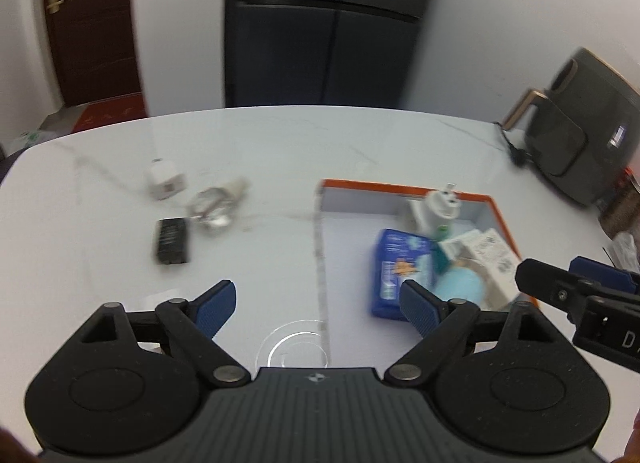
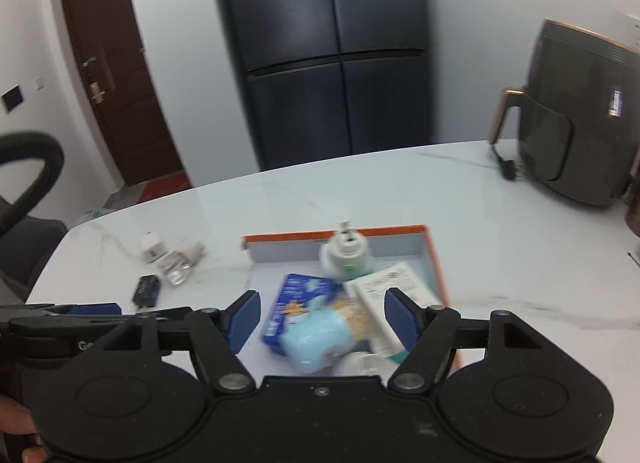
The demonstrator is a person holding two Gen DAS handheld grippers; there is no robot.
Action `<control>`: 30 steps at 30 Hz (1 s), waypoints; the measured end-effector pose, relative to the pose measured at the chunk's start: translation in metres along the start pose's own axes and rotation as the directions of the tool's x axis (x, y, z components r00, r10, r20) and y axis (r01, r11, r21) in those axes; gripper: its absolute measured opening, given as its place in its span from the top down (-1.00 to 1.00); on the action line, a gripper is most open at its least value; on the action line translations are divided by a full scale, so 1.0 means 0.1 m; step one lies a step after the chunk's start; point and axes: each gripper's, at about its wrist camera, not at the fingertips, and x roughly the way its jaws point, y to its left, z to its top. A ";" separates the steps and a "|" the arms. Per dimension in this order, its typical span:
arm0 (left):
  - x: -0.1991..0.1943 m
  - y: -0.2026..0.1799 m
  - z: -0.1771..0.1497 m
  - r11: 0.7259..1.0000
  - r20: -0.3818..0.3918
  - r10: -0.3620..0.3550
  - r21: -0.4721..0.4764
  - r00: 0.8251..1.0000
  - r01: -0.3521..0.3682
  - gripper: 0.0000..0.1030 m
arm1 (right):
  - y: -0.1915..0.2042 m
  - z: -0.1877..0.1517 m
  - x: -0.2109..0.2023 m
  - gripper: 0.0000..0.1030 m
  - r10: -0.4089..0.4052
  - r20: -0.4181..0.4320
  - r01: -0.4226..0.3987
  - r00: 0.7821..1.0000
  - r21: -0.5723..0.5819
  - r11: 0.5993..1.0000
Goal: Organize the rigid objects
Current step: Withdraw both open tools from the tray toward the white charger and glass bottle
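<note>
Three loose items are left out on the white table point(image 1: 280, 151) — a black box point(image 1: 172, 241), a clear glassy piece point(image 1: 214, 207) and a small white charger point(image 1: 164, 179) — all lying ahead and to the left of the left gripper point(image 1: 318, 301), which hangs wide open and empty. The orange-rimmed tray point(image 1: 400, 186) with its blue packet point(image 1: 400, 263) sits to its right, under the right gripper point(image 2: 320, 317), also spread wide, empty. Judging by that, the left hand is nearer; the black box's long axis runs roughly away from it.
</note>
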 end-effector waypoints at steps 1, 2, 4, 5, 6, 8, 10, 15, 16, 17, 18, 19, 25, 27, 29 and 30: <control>-0.03 0.07 -0.01 1.000 0.003 0.007 -0.009 1.000 -0.007 -0.76 | 0.07 0.00 0.00 -0.60 0.009 -0.001 -0.009 1.000 -0.008 1.000; -0.06 0.13 -0.02 1.000 0.006 0.017 -0.018 1.000 -0.017 -0.76 | 0.12 -0.01 0.00 -0.60 0.017 -0.002 -0.017 1.000 -0.017 1.000; -0.11 0.24 -0.02 0.999 0.010 0.033 -0.035 0.999 -0.033 -0.76 | 0.25 -0.02 0.00 -0.60 0.031 -0.003 -0.031 1.000 -0.035 0.999; -0.14 0.30 -0.03 0.998 0.013 0.039 -0.045 0.999 -0.039 -0.76 | 0.30 -0.02 0.00 -0.61 0.038 -0.004 -0.038 0.999 -0.043 0.998; -0.17 0.36 -0.03 0.998 0.016 0.046 -0.053 0.999 -0.045 -0.76 | 0.36 -0.02 0.01 -0.61 0.045 -0.005 -0.045 0.999 -0.050 0.998; -0.22 0.46 -0.05 0.996 0.021 0.062 -0.063 0.998 -0.061 -0.76 | 0.47 -0.03 0.01 -0.61 0.058 -0.007 -0.058 0.998 -0.061 0.996; -0.26 0.58 -0.07 0.994 0.020 0.077 -0.081 0.997 -0.075 -0.76 | 0.57 -0.04 0.01 -0.61 0.071 -0.010 -0.071 0.997 -0.073 0.995; -0.32 0.80 -0.11 0.988 0.019 0.102 -0.116 0.995 -0.100 -0.76 | 0.74 -0.07 0.03 -0.61 0.087 -0.023 -0.089 0.996 -0.093 0.992; -0.33 0.83 -0.11 0.987 0.021 0.106 -0.120 0.994 -0.103 -0.76 | 0.77 -0.08 0.03 -0.61 0.089 -0.026 -0.091 0.996 -0.097 0.991; -0.35 0.86 -0.11 0.987 0.023 0.109 -0.123 0.994 -0.106 -0.76 | 0.80 -0.08 0.03 -0.61 0.091 -0.028 -0.094 0.995 -0.100 0.991; -0.35 0.88 -0.11 0.986 0.024 0.114 -0.126 0.993 -0.110 -0.76 | 0.83 -0.09 0.04 -0.61 0.095 -0.030 -0.097 0.995 -0.104 0.990; -0.36 0.91 -0.11 0.985 0.024 0.117 -0.128 0.993 -0.113 -0.76 | 0.86 -0.09 0.04 -0.61 0.098 -0.032 -0.100 0.995 -0.107 0.989; -0.39 1.03 -0.09 0.983 0.030 0.124 -0.137 0.992 -0.119 -0.76 | 0.99 -0.10 0.09 -0.61 0.108 -0.042 -0.113 0.993 -0.121 0.986; -0.40 1.06 -0.09 0.983 0.030 0.124 -0.138 0.992 -0.119 -0.76 | 1.03 -0.11 0.11 -0.62 0.109 -0.044 -0.114 0.993 -0.124 0.986; -0.39 1.09 -0.09 0.983 0.030 0.126 -0.139 0.992 -0.120 -0.76 | 1.06 -0.11 0.13 -0.62 0.112 -0.047 -0.117 0.993 -0.124 0.985; -0.39 1.11 -0.09 0.983 0.029 0.126 -0.140 0.992 -0.121 -0.76 | 1.07 -0.11 0.15 -0.62 0.113 -0.048 -0.118 0.992 -0.127 0.985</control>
